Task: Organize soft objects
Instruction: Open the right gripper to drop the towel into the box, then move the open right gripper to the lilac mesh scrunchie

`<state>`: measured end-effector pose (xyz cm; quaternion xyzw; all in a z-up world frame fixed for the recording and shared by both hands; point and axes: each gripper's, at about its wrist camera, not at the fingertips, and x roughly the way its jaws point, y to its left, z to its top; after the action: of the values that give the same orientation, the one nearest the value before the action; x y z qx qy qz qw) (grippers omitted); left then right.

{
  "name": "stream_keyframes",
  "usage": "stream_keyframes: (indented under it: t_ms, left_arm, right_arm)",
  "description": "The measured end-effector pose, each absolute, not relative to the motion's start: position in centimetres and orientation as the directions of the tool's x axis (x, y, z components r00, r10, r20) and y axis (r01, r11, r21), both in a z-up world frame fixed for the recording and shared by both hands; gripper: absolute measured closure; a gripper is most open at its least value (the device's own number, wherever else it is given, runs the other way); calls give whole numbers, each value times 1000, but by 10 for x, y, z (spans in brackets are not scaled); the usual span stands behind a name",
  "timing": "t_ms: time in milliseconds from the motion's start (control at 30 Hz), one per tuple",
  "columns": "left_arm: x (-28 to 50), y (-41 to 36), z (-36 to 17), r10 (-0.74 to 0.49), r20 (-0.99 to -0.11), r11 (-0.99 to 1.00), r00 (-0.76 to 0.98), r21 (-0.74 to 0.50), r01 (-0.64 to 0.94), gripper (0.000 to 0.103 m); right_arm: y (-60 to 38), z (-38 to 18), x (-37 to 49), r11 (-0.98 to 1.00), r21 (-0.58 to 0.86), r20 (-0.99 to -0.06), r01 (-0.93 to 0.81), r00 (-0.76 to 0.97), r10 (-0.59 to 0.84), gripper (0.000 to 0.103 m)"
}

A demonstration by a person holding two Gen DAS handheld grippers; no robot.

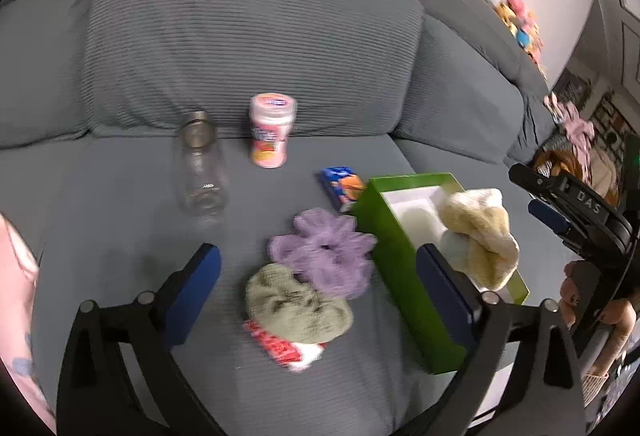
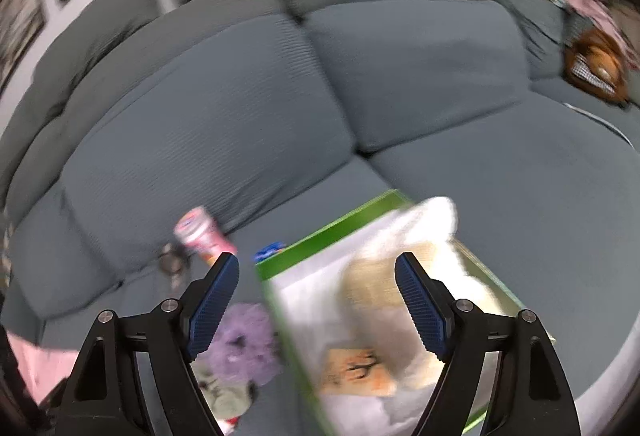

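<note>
So far, one soft item, a cream scrunchie [image 1: 480,236], is lodged in the green box [image 1: 404,288] on the grey sofa seat [image 1: 120,195], draped partly over its far rim. Two more are left outside: a purple scrunchie [image 1: 324,252] just beside the box and an olive scrunchie [image 1: 296,304] touching it, laid over a red-and-white packet [image 1: 288,350]. Nothing is gripped by the left gripper [image 1: 320,296] or the right gripper [image 2: 316,300]; both are spread wide. About a third is judged done.

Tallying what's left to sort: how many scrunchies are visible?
3: purple scrunchie on the sofa seat, green scrunchie beside it, cream scrunchie in the green box. More may be hidden.
</note>
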<state>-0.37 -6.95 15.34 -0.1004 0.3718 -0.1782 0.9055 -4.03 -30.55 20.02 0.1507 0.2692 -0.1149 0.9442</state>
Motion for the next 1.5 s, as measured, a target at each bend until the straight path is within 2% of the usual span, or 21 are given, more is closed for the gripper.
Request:
stream_keyframes:
  t_ms: [233, 500, 700, 933, 1167, 1400, 1500]
  left_arm:
    - [7, -18, 126, -379, -648, 898, 660, -431, 91, 4]
    - [10, 6, 119, -367, -682, 885, 632, -465, 12, 4]
    - [6, 20, 119, -362, -672, 871, 646, -490, -22, 4]
    - [13, 13, 111, -368, -714, 884, 595, -467, -12, 4]
    - [18, -1, 95, -381, -772, 897, 509, -441, 2, 4]
    - [16, -4, 95, -315, -789, 931, 527, -365, 10, 5]
    - [17, 0, 94, -304, -793, 934, 528, -358, 1, 5]
  right_arm:
    - [-252, 200, -24, 974, 165, -542, 156, 840, -43, 20]
    - [-219, 190, -5, 985, 156, -589, 68, 807, 38, 20]
    - [-217, 186, -4, 981, 192, -604, 32, 791, 92, 20]
    - [-222, 178, 2, 981, 189, -657, 44, 748, 93, 20]
    - [-214, 150, 24, 961, 278, -722, -13, 657, 217, 20]
    - [-190, 108, 53, 975, 221, -819, 36, 549, 166, 20]
    - [-180, 92, 61, 987, 152, -847, 54, 522, 102, 20]
